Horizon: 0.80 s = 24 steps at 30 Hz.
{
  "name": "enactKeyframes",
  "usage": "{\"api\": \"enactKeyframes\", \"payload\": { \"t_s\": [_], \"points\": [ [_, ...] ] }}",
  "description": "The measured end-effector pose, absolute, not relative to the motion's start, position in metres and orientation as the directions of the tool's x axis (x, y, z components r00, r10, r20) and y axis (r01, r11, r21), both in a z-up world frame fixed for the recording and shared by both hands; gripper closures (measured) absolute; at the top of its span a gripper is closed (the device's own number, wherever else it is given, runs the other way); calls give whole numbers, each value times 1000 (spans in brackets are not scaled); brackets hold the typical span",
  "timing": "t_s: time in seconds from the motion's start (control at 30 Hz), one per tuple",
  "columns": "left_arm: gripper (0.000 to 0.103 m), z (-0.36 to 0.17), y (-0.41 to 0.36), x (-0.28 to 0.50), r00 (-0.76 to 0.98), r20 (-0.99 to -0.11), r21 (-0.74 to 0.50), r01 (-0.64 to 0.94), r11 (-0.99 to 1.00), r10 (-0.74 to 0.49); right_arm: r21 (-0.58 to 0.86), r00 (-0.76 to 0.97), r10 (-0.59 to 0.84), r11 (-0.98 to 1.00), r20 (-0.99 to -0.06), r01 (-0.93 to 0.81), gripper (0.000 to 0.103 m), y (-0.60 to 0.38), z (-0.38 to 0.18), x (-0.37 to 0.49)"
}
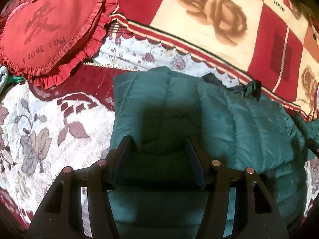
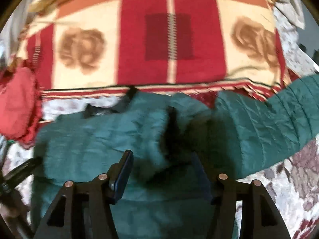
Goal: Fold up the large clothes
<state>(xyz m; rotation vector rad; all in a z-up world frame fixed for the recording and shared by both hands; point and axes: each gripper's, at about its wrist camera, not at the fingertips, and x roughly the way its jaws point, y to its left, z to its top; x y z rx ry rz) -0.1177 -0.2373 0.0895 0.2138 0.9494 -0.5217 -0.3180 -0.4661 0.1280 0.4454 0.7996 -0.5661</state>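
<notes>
A teal quilted puffer jacket (image 1: pixel 229 115) lies on a floral bedspread (image 1: pixel 39 131), partly folded, with a black lining bit (image 1: pixel 252 88) at its far edge. My left gripper (image 1: pixel 159 141) is open just above the jacket's left part, nothing between its jaws. In the right wrist view the same jacket (image 2: pixel 99 139) fills the middle, one sleeve (image 2: pixel 279 115) stretching to the right. My right gripper (image 2: pixel 161 155) is open over a dark fold of the jacket; the view is blurred.
A red heart-shaped frilled pillow (image 1: pixel 49 27) lies at the far left, also in the right wrist view (image 2: pixel 16 103). A red and cream rose-patterned blanket (image 1: pixel 219 20) is piled behind the jacket (image 2: pixel 169 39). Floral bedspread shows at the right (image 2: pixel 289 179).
</notes>
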Motion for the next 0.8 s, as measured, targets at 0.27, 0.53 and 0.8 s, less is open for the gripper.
{"api": "enactKeyframes", "payload": {
  "t_s": [0.27,0.53,0.8],
  "points": [
    [46,91,-247,-118,490,-811,-24,518,855,-320,131,585,-227,853,-779,506,45,-431,109,-268],
    [46,76,-256,-120,502,-812,18,531,847,-297,123,473,-203,812,-857,571,45,-458,59,-259],
    [46,84,-253,-124,497,-811,7,536,844,-309,109,509,-235,823,-828,557,45,-444,88,-274]
  ]
}}
